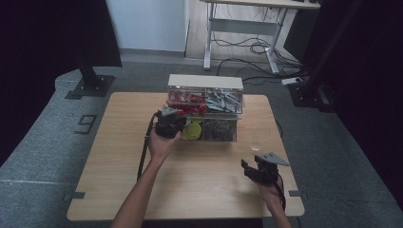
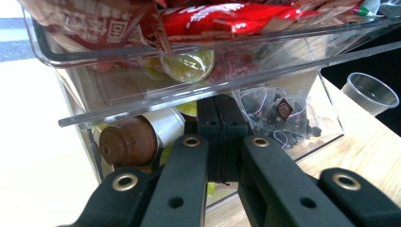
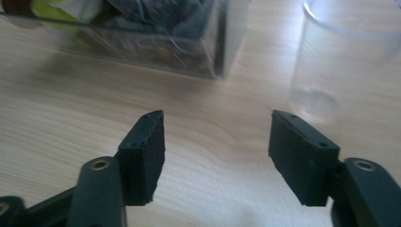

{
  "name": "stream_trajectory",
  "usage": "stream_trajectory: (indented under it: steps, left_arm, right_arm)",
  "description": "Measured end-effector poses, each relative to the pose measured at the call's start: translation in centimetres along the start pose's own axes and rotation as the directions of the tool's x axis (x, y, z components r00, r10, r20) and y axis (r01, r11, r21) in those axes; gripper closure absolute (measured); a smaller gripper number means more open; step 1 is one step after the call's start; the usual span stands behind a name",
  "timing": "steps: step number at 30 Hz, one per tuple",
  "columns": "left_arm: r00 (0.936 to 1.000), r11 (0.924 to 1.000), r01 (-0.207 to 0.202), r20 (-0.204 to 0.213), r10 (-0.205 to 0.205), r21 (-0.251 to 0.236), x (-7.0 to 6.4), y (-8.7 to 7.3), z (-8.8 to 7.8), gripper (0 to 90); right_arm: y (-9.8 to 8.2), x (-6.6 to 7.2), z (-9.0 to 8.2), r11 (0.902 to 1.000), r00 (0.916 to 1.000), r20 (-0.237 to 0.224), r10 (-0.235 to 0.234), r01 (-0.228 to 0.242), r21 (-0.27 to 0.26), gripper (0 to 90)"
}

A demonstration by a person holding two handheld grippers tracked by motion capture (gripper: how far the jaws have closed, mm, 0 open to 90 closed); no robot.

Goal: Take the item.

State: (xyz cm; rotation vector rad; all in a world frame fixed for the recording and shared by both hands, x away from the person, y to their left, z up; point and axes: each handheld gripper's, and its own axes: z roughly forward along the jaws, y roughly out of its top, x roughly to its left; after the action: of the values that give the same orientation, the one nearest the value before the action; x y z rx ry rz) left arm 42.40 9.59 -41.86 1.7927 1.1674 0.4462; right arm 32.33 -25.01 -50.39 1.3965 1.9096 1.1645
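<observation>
Organizer drawer: left jaws at lower tier, right jaws free

Organizer point(image 1: 205, 108), a clear two-tier box with a white top, stands at the far middle of the table point(image 1: 119, 161). Left gripper point(image 1: 167, 124) is pushed against its lower left front; in the left gripper view its jaws are pressed together with nothing visible between the pads, tips right at the lower compartment. Just left of the tips lies a brown capsule point(image 2: 128, 142); a teabag point(image 2: 283, 109) sits right of them; the upper drawer point(image 2: 189, 71), partly pulled out, overhangs the jaws with red packets point(image 2: 227, 19) in it. Judgement: the shut jaws serve to hook or steady the lower tier, not to pick.

Right gripper point(image 1: 259, 167) hangs clear of the table, near its right front. Jaws spread about halfway, nothing between them. A clear cup point(image 3: 345, 56) stands just beyond the right jaw, upright, empty, apart from the organizer corner. Judgement: cup is placed to receive an item; the right gripper waits beside it.
</observation>
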Motion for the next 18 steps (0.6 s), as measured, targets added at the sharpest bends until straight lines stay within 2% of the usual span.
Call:
stream_trajectory:
  steps: [7,18]
  left_arm:
    - [1.0000,1.0000,0.002,0.000,-0.002,0.001,-0.2,0.0,0.2,90.0]
    - [1.0000,0.9999,-0.009,0.002,0.009,0.009,-0.4,0.2,0.4,90.0]
  right_arm:
    - [2.1,0.7,0.6,0.9998,0.9990,-0.043,-0.005,0.004,-0.020,41.3]
    - [3.7,1.1,1.5,0.9990,0.9989,-0.047,-0.007,0.005,-0.045,43.7]
